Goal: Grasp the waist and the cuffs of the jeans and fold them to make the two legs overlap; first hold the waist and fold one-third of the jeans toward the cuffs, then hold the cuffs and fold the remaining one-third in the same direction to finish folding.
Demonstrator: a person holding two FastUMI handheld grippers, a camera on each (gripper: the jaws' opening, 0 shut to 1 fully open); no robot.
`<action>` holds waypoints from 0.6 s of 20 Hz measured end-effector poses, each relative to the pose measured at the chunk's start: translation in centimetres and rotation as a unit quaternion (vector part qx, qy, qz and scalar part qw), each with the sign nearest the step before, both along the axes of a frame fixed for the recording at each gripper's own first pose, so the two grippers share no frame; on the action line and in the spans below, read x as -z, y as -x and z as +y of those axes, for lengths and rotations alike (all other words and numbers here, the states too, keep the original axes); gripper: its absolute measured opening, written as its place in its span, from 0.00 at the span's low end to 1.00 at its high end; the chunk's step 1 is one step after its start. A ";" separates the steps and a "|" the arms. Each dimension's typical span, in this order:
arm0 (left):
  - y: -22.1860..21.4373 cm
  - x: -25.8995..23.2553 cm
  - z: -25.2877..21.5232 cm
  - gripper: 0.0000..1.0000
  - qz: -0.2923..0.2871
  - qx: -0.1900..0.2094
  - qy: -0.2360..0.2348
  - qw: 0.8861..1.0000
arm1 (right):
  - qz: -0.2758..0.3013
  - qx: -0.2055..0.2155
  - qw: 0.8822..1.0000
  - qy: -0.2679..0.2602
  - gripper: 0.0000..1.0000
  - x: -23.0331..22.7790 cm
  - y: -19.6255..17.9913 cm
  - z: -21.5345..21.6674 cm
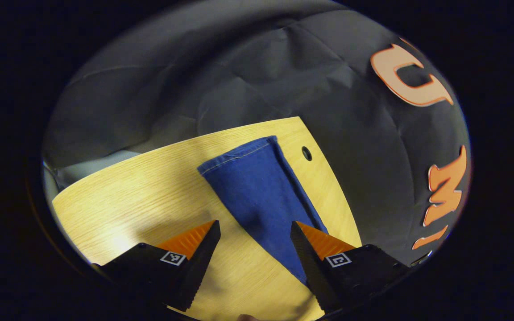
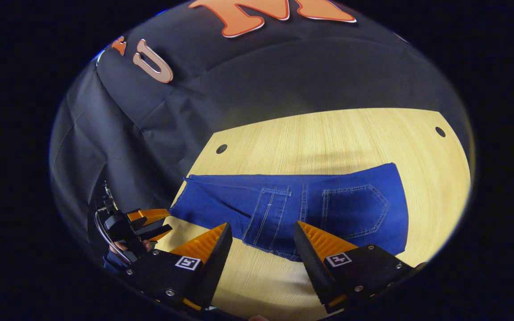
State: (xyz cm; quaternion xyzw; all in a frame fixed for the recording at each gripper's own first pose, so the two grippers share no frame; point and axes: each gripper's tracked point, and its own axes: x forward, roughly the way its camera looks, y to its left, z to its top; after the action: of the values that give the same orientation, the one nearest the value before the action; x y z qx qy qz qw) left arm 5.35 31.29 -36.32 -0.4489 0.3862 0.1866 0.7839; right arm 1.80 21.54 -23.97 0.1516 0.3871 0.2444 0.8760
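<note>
So the jeans (image 2: 310, 209) are lying flat on the wooden surface (image 2: 328, 138), legs already stacked on each other, back pockets facing up. In the right gripper view the waist end sits toward 3 o'clock and the legs run off toward 9 o'clock, nearly to that edge of the surface. The right tool (image 2: 263, 238) hangs just over the near hem of the seat, fingers spread wide, nothing between them. Plenty of bare wood beyond the jeans toward 12 o'clock, with a small round hole (image 2: 221, 148) near the corner at 10 o'clock and another at 2 o'clock.

In the left gripper view the cuffs (image 1: 239, 154) point toward 12 o'clock and stop short of the far edge. The left tool (image 1: 254, 236) is spread open too, its 3 o'clock finger over the denim, the other over bare wood. Lots of open surface toward 9 o'clock. The left tool also shows at 8 o'clock in the right gripper view, off the surface's edge, with a hand (image 2: 125, 247) on it.
</note>
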 end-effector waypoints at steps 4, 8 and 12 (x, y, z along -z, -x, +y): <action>0.8 0.7 3.4 0.98 0.006 -0.042 0.030 0.999 | -0.026 0.037 0.999 0.002 0.92 -2.2 -1.7 -2.3; -0.5 2.3 5.3 0.98 0.003 -0.062 0.050 0.997 | -0.053 0.077 0.996 0.012 0.93 -4.5 -3.2 -5.2; -3.7 3.0 5.8 0.94 -0.011 -0.059 0.054 0.997 | -0.072 0.121 0.990 0.012 0.94 -6.9 -4.5 -8.1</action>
State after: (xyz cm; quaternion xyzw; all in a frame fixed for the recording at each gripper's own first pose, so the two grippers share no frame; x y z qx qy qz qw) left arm 9.08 37.04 -39.29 -0.5145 0.3603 0.2064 0.7502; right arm 6.26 13.44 -17.04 0.1691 0.3042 0.1419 0.9267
